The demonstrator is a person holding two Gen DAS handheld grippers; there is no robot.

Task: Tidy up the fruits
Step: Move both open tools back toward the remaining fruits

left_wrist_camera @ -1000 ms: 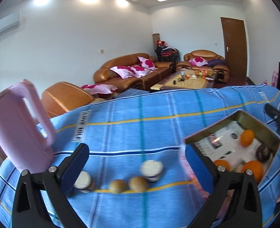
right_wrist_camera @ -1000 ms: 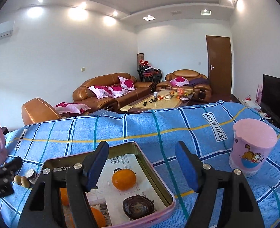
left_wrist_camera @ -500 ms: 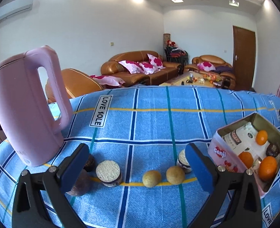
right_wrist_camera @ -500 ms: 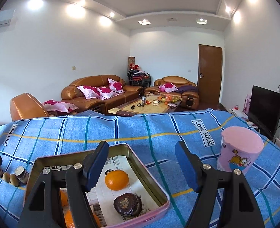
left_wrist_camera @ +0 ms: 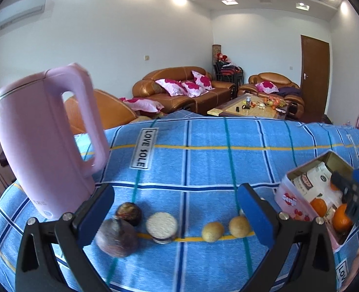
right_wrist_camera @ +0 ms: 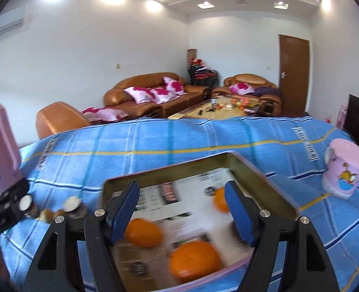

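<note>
Both grippers, left gripper [left_wrist_camera: 174, 209] and right gripper [right_wrist_camera: 182, 210], have black plastic frames, blue rectangular finger pads [left_wrist_camera: 95, 208], and silver screws [right_wrist_camera: 99, 212] at the joints.

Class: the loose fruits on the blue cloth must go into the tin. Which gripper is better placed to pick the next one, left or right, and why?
Probably the left. The left gripper is open right over the row of loose fruits beside the pink kettle. The right gripper hangs open over the tin, away from them.

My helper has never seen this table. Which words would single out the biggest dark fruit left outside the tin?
Find the pink kettle on the blue cloth. A row of small things lies before its base. The fruit is the dark purplish one nearest the camera, bigger than its neighbours.
</note>
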